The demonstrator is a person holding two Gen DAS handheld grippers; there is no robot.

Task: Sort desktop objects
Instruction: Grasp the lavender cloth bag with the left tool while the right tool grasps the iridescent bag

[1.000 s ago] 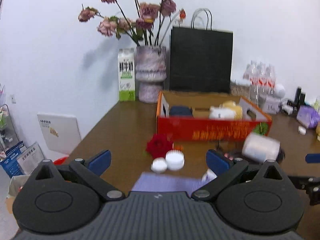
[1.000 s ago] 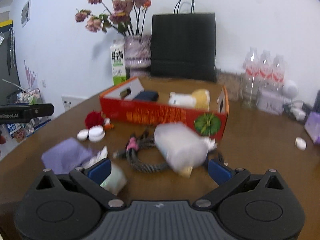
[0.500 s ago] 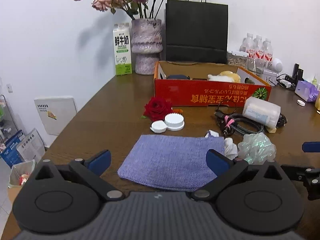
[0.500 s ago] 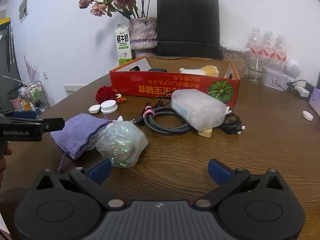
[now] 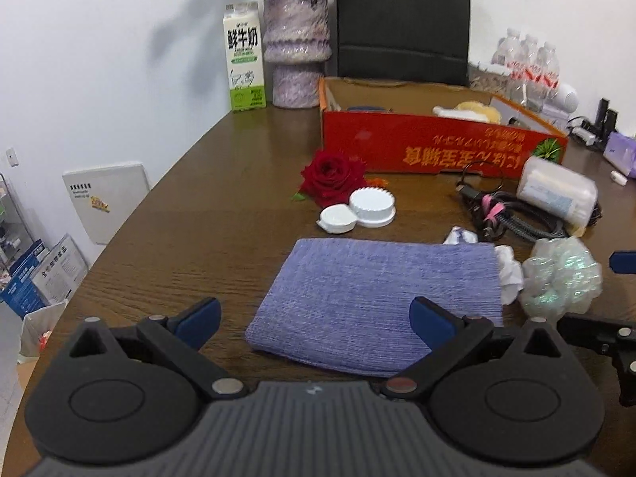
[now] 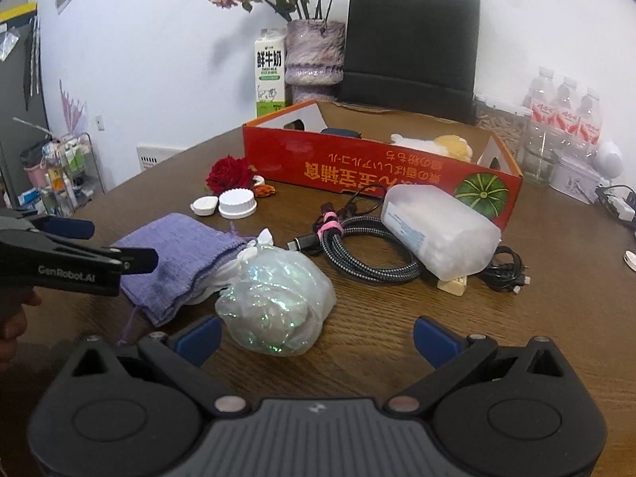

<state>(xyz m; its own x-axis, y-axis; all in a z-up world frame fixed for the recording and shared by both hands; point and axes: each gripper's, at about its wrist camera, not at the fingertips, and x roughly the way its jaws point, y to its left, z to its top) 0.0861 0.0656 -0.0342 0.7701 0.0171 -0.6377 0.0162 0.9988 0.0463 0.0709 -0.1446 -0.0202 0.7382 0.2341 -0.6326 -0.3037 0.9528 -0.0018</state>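
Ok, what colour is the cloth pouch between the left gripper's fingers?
Lavender purple pouch, clearest in the left wrist view.

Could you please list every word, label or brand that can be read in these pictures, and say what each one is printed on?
"鲜牛奶": on the milk carton by the vase; its smaller print is too small to read.
"GenRoboLAI", or close to it: on the left gripper as the right wrist view shows it.
Yellow characters on the red box: upside down, not reliably readable.
Labels on the water bottles and the clear plastic container: too small or blurred.

Clutter blocks box (image 6: 377, 171) front; table (image 6: 556, 318) right free.
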